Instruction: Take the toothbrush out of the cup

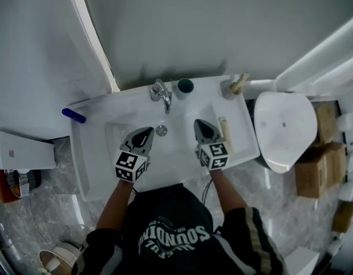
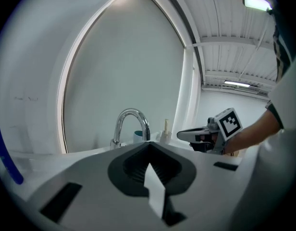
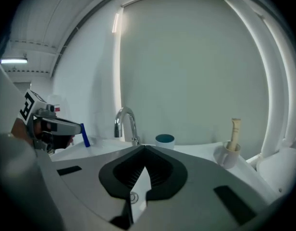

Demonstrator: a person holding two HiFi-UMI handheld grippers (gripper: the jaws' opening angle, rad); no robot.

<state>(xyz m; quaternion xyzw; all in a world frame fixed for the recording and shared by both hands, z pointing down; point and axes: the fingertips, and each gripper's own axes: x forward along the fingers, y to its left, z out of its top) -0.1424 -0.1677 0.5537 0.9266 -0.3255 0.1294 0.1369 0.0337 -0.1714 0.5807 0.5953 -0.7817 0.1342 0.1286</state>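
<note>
Left claw (image 1: 148,131) and right claw (image 1: 199,122) are being held shut, empty, above the sink (image 1: 96,153). Toothbrush (image 1: 224,132) is being seen lying on the sink's right rim, just beside right claw, outside the teal cup (image 1: 184,86).

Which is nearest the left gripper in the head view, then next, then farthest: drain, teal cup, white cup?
1. The drain, in the basin, just right of the left gripper.
2. The teal cup, behind the basin, near centre.
3. The white cup, at the back right corner.
</note>
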